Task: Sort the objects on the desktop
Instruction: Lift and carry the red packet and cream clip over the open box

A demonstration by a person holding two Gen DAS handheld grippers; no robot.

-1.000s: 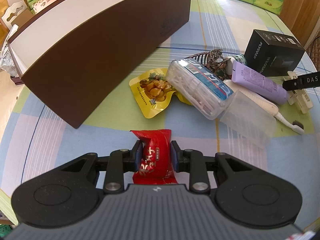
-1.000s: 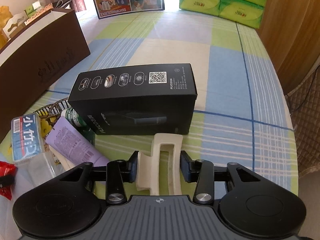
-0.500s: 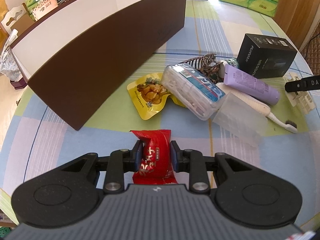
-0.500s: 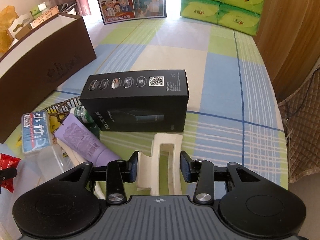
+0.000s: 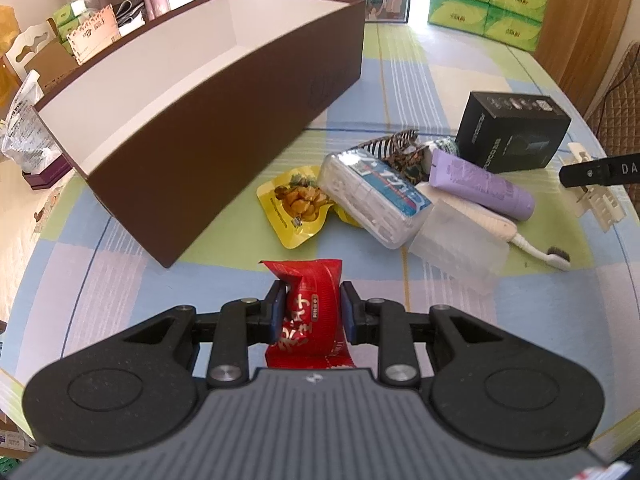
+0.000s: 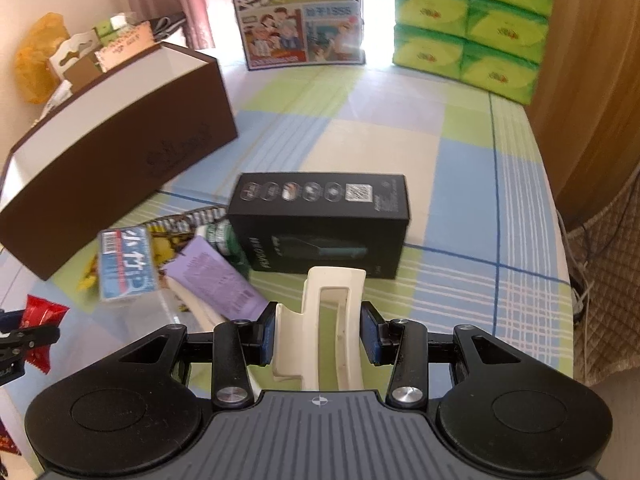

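2 items are held lifted: the red snack packet (image 5: pixel 310 312) pinched by the left gripper (image 5: pixel 313 310), the cream hair claw (image 6: pixel 322 330) by the right gripper (image 6: pixel 320 334); both have been raised toward the brown box (image 5: pixel 224 120).

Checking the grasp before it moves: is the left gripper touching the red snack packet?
Touching. Left wrist view shows both pads of the left gripper pressed against the red snack packet.

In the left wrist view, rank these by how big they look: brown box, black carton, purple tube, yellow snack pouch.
1. brown box, by far the largest.
2. black carton.
3-4. purple tube and yellow snack pouch look alike; the tube is longer, the pouch wider and partly hidden, so no ranking.
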